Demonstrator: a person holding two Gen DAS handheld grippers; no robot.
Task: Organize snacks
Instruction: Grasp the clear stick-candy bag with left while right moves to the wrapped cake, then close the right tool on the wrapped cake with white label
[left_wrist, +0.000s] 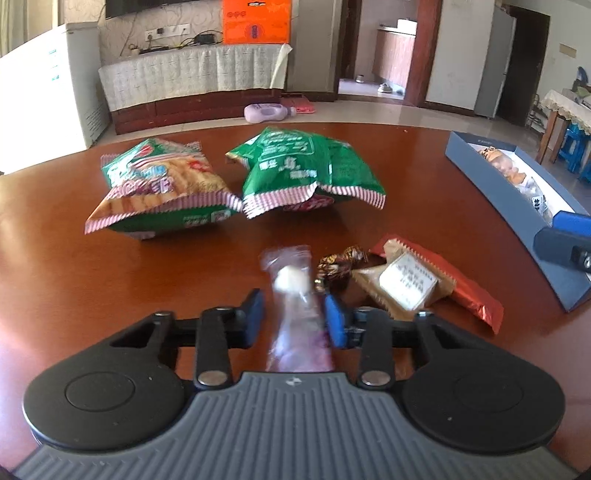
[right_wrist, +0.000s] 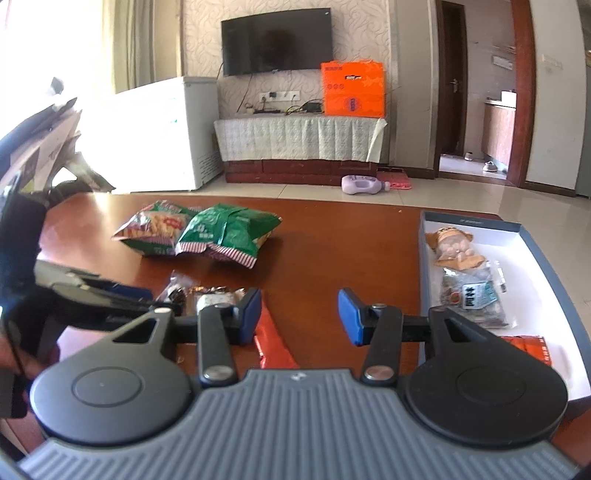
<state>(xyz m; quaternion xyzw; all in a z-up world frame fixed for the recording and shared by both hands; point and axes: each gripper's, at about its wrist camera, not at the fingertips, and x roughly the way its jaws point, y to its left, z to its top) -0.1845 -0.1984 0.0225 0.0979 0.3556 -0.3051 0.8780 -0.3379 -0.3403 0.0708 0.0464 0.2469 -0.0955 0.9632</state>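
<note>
With the left hand-held gripper (left_wrist: 294, 317) pinching the clear candy packet (left_wrist: 291, 295) and the right hand-held gripper (right_wrist: 299, 315) spread empty, we lift gently toward the blue box (right_wrist: 524, 236).

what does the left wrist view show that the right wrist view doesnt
Only the left wrist view: the left gripper with a clear plastic-wrapped white sweet between its blue pads, and a tan packet with a white label.

Only the right wrist view: the right gripper open and empty, a wall-mounted black television, and the whole white inside of the blue cardboard box.

Both: two green snack bags, the red foil packet and the brown wooden table.
</note>
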